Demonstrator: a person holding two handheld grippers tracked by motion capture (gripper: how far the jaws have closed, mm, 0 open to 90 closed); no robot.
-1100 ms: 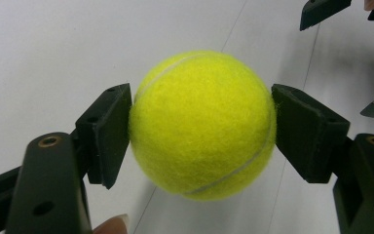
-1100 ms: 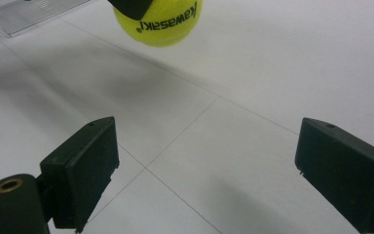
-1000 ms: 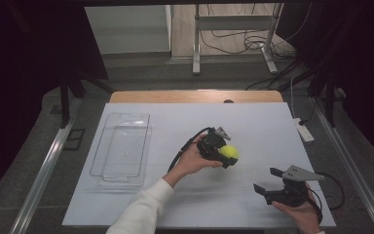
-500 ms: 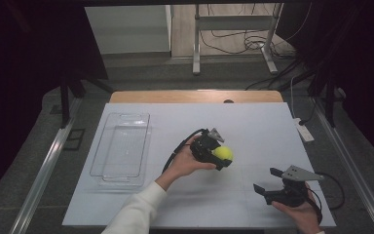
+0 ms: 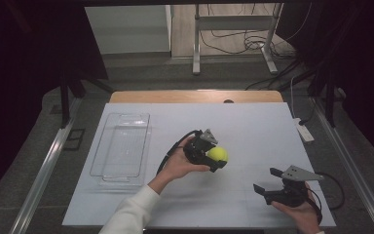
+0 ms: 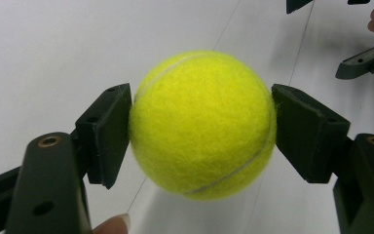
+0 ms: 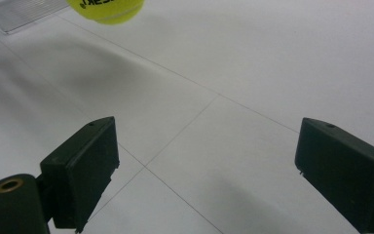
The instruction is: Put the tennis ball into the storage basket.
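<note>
— Since the earlier picture, what has shifted?

— Only the left gripper (image 5: 213, 157) with the tennis ball (image 5: 217, 154): it has slid a little toward the left of the table (image 5: 253, 126), nearer the clear tray (image 5: 121, 146). The right gripper (image 5: 269, 181) has kept its place at the near right corner.

— How is the ball held?

— Pinched between the two black pads of the left gripper. In the left gripper view the tennis ball (image 6: 202, 124) sits squarely between them, one pad pressing each side, its white seam curving across the front. A fingertip shows at the bottom edge of that view.

— Is it resting on the table?

— No, it is held clear of the white surface, roughly over the middle of the table, to the right of the tray and well apart from it. The person's hand (image 5: 182, 163) wraps the gripper body from the near side, and a black cable loops off behind it.

— And the right gripper?

— Its jaws are spread wide with nothing between them. In the right gripper view the right gripper (image 7: 204, 165) looks over bare tabletop, and the lower part of the tennis ball (image 7: 106, 9) shows at the top edge with some dark lettering on it; a corner of the tray (image 7: 22, 12) lies beyond it.

— Anything in the tray?

— I see nothing in it; it lies flat near the table's left edge.
</note>
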